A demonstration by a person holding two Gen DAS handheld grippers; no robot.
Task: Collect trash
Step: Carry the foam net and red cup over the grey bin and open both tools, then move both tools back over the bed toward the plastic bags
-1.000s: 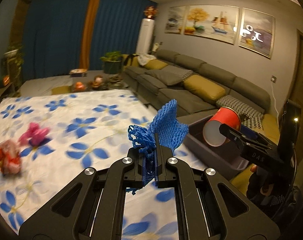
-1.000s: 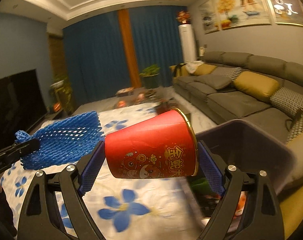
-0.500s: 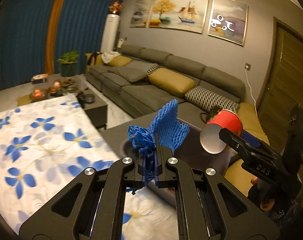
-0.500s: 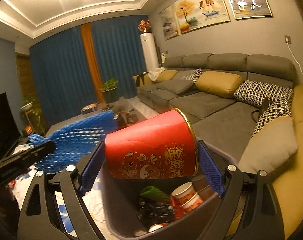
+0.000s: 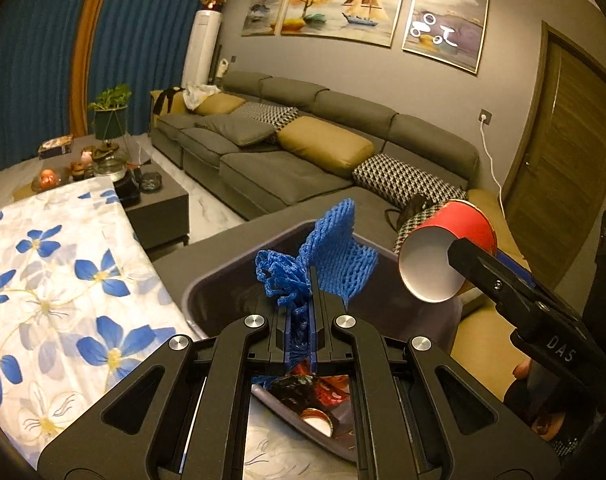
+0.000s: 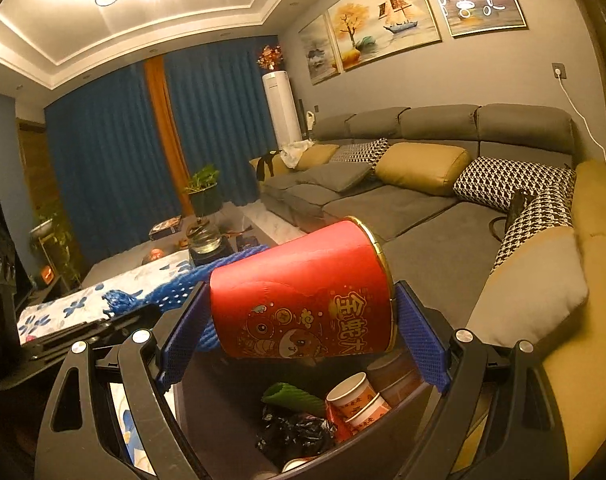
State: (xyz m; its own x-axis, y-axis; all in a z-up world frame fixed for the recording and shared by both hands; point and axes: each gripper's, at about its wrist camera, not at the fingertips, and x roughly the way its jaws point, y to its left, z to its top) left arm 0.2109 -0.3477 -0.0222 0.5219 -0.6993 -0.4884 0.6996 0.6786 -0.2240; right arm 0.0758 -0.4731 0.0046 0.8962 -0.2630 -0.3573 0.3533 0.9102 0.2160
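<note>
My left gripper (image 5: 312,280) is shut on a crumpled blue foam net (image 5: 327,252), held above the dark trash bin (image 5: 207,300). My right gripper (image 6: 303,312) is shut on a red paper cup (image 6: 303,300) lying sideways between its blue pads, directly over the same bin (image 6: 215,408). From the left wrist view the cup (image 5: 443,256) shows its white inside at the right, with the right gripper (image 5: 475,258) behind it. From the right wrist view the net (image 6: 175,292) pokes out at the left. The bin holds paper cups (image 6: 357,398), a black bag (image 6: 295,432) and a green scrap.
A table with a white cloth printed with blue flowers (image 5: 55,288) lies left of the bin. A long grey sofa (image 5: 303,148) with yellow and checked cushions runs behind it. A low dark coffee table (image 5: 155,196) with small items stands farther back.
Both grippers have swung right, away from the flowered table, to above the bin, each keeping its grip. The bin's contents have come into sight under the cup.
</note>
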